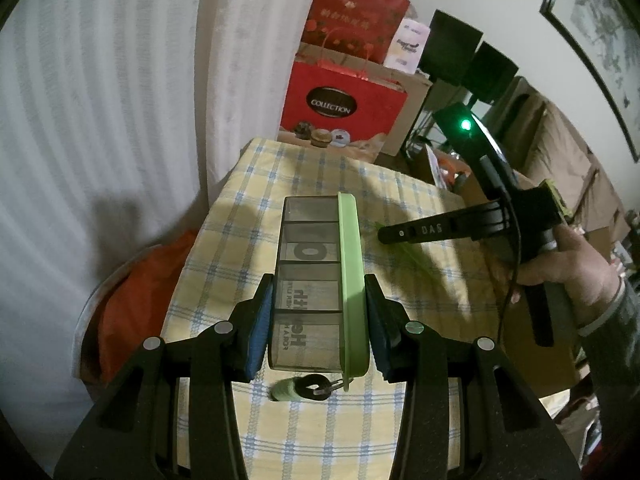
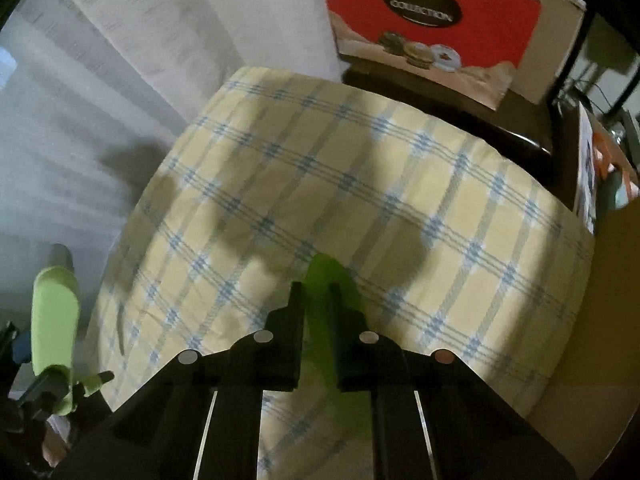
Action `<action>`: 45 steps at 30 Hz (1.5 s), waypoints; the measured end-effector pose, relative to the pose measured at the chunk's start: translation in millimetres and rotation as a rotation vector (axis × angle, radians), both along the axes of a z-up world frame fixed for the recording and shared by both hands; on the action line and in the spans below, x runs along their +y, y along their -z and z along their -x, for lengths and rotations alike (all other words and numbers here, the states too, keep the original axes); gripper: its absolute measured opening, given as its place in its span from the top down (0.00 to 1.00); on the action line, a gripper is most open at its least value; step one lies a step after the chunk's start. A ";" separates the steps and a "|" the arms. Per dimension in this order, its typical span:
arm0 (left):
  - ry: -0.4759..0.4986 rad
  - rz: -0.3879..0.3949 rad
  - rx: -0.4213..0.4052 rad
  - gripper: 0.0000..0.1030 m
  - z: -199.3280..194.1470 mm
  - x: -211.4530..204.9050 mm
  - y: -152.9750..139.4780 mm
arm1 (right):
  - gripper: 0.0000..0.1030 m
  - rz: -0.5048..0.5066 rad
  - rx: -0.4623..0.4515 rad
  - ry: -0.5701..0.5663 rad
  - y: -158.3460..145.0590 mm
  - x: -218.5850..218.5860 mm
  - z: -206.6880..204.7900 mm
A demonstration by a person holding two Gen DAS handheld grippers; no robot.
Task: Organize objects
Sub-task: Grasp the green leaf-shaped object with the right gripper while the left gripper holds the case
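Observation:
My left gripper is shut on a long smoky clear box with a green lid, held on its side above the yellow checked tablecloth. A small green and black keyring charm hangs from the box's near end. The box's green lid also shows at the left edge of the right wrist view. My right gripper is shut on a thin translucent green piece, above the cloth. In the left wrist view the right gripper points at the box's right side, with green strands below its tip.
The cloth-covered table meets a white curtain on the left. Red gift bags stand behind the table. An orange cushion on a round stool sits at the left. Black speakers and cardboard boxes fill the right.

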State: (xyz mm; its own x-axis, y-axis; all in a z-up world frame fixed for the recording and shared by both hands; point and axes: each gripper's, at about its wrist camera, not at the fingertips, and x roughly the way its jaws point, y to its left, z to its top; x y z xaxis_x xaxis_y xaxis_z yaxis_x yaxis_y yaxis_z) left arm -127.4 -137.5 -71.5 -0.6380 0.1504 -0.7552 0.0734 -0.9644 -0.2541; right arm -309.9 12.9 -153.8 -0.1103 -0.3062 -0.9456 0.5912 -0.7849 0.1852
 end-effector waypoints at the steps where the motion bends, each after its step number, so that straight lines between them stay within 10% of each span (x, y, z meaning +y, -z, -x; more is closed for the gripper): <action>1: 0.000 -0.001 0.001 0.61 -0.4 0.9 -0.6 | 0.91 0.004 -0.001 0.010 -0.2 2.3 0.7; 12: 0.014 -0.002 0.001 0.62 -0.2 11.0 -1.3 | 0.90 -0.005 0.060 0.170 -20.9 44.5 16.0; 17: 0.022 -0.002 -0.001 0.61 1.1 16.7 -1.3 | 0.57 0.028 0.017 0.175 -19.8 42.4 8.2; 31: 0.025 0.010 -0.003 0.61 4.0 21.2 -3.7 | 0.67 -0.163 0.151 0.071 3.7 12.6 -21.3; 45: -0.008 0.060 0.006 0.61 9.8 30.8 -10.5 | 0.68 -0.034 0.248 0.187 -46.3 44.7 -37.9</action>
